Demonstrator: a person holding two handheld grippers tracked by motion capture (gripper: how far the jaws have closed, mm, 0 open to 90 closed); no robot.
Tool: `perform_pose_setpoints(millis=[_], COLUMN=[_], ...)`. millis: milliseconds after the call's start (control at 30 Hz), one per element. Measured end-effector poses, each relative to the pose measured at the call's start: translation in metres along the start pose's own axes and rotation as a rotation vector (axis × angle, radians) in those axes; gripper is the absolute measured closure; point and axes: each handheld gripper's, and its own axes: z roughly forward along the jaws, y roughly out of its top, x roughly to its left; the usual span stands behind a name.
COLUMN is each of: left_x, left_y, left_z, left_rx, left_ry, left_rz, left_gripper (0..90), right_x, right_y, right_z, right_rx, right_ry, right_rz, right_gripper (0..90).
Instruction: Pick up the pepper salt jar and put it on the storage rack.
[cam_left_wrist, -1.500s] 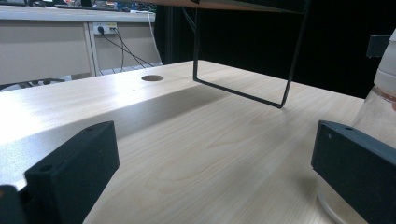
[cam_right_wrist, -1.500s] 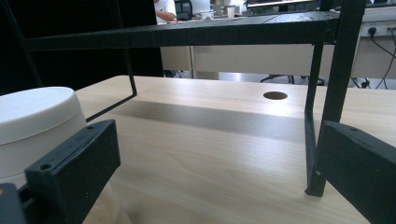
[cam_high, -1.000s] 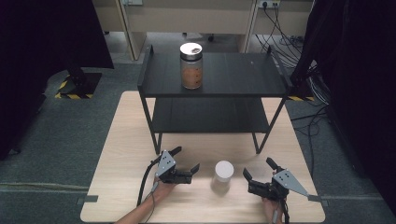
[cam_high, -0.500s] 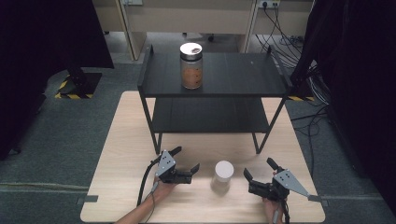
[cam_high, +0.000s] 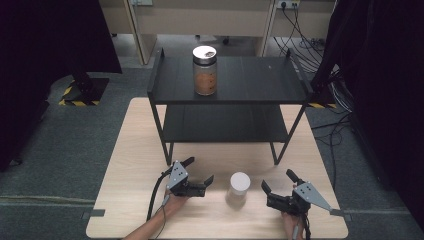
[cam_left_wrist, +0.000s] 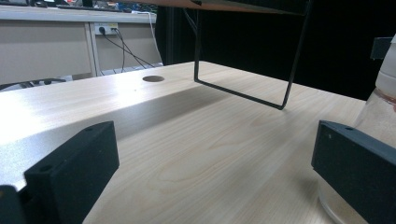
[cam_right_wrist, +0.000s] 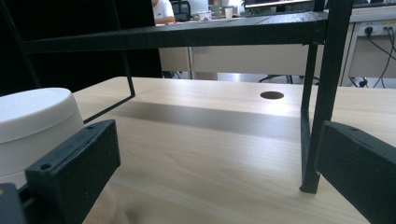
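A clear jar with a white lid (cam_high: 239, 187) stands on the wooden table (cam_high: 130, 150) near its front edge, between my two grippers. To the jar's left my left gripper (cam_high: 200, 170) is open, jaws wide and touching nothing; in the left gripper view (cam_left_wrist: 212, 177) the jar (cam_left_wrist: 385, 102) sits just beyond the right jaw. At the jar's right, my right gripper (cam_high: 277, 180) also stands open; in the right gripper view (cam_right_wrist: 215, 177) the white lid (cam_right_wrist: 32, 116) lies behind the left jaw. A second jar with a silver lid and brown contents (cam_high: 205, 71) stands on the shelf's top.
A black two-tier metal shelf (cam_high: 260, 75) stands on the back half of the table; its front legs (cam_right_wrist: 322, 93) come down just beyond the grippers. The table has round cable holes (cam_right_wrist: 272, 95). Dark curtains, cabinets and floor cables surround the table.
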Motion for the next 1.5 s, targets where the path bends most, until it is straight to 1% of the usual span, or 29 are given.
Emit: perform_pose_setpoints(millis=[167,300,433,667,800,1033,1500], left_x=[0.0,0.0,0.0,0.0,0.0,0.0,0.0], left_y=[0.0,0.0,0.0,0.0,0.0,0.0,0.001], left_z=[0.0,0.0,0.0,0.0,0.0,0.0,0.0], left_rx=[0.002,0.003,0.002,0.002,0.003,0.005,0.006], left_ry=[0.003,0.003,0.003,-0.003,-0.003,0.001,-0.001], left_rz=[-0.003,0.0,-0.002,-0.003,-0.002,0.002,0.004], left_gripper=[0.2,0.2,0.2,0.3,0.3,0.2,0.2], right_x=[-0.002,-0.002,-0.002,-0.002,-0.001,-0.005,-0.008], right_y=[0.0,0.0,0.0,0.0,0.0,0.001,0.004], right_z=[0.002,0.002,0.001,-0.001,-0.002,-0.002,-0.009], right_rx=[0.002,-0.001,-0.001,-0.004,-0.007,-0.018,-0.05], right_ry=[0.005,0.007,0.006,0.006,0.01,0.047,0.116], right_rz=[0.008,0.002,0.01,0.009,-0.003,0.006,-0.005], right_gripper=[0.4,0.4,0.4,0.3,0.3,0.3,0.3])
